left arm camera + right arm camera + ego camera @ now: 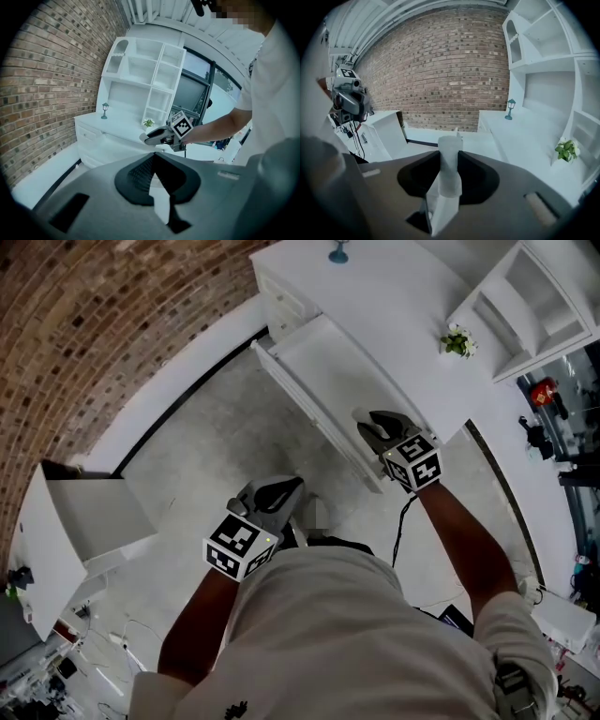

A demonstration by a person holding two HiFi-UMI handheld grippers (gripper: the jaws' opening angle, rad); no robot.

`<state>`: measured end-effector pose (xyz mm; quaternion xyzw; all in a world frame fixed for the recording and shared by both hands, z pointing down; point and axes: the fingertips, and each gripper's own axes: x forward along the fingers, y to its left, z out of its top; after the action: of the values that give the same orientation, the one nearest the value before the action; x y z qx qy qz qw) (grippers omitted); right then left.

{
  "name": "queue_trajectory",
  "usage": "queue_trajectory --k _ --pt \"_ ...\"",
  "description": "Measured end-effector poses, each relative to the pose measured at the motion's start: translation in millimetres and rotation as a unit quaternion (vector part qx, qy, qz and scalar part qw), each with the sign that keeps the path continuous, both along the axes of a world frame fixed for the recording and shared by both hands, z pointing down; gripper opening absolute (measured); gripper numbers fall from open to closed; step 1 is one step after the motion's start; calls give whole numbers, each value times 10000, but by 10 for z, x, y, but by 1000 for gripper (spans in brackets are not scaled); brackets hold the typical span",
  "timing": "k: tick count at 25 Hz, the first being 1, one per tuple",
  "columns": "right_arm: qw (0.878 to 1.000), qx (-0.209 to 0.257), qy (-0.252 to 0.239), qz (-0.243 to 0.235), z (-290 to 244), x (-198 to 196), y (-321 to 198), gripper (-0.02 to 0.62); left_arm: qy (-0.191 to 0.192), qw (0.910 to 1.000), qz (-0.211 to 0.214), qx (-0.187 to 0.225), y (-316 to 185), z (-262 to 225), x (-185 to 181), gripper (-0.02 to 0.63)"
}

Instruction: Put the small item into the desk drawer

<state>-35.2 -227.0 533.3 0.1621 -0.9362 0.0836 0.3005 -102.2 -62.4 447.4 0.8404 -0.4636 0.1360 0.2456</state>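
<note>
My right gripper [368, 423] is shut on the small item [450, 161], a pale whitish cylinder that stands up between its pads. It hovers at the front edge of the open white desk drawer [323, 381]. The left gripper view shows that gripper [149, 137] reaching toward the desk, the pale item at its tip. My left gripper [281, 491] hangs lower and nearer my body, over the floor and away from the drawer. Its jaws [153, 155] meet at the tips with nothing between them.
The white desk top [394, 296] carries a small teal lamp figure [338, 253] and a little green plant [457, 341]. A white shelf unit [534, 296] stands on the desk. A second white cabinet with a pulled-out drawer [84, 521] stands at the left by the brick wall.
</note>
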Motion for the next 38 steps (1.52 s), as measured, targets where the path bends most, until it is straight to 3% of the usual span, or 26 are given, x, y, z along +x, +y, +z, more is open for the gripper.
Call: queue_trajectory --k 8,20,38 --pt "9971 121 643 384 613 -195 -742 132 112 9995 288 -81 -459 170 -344 6" --pt "9781 -416 1393 1488 1465 -285 -1665 133 140 9953 886 -369 -1165 382 -1005 6" --pt "9445 -1093 2049 2324 2623 -260 -2094 133 136 9873 1280 -933 -1648 797 -1408 6"
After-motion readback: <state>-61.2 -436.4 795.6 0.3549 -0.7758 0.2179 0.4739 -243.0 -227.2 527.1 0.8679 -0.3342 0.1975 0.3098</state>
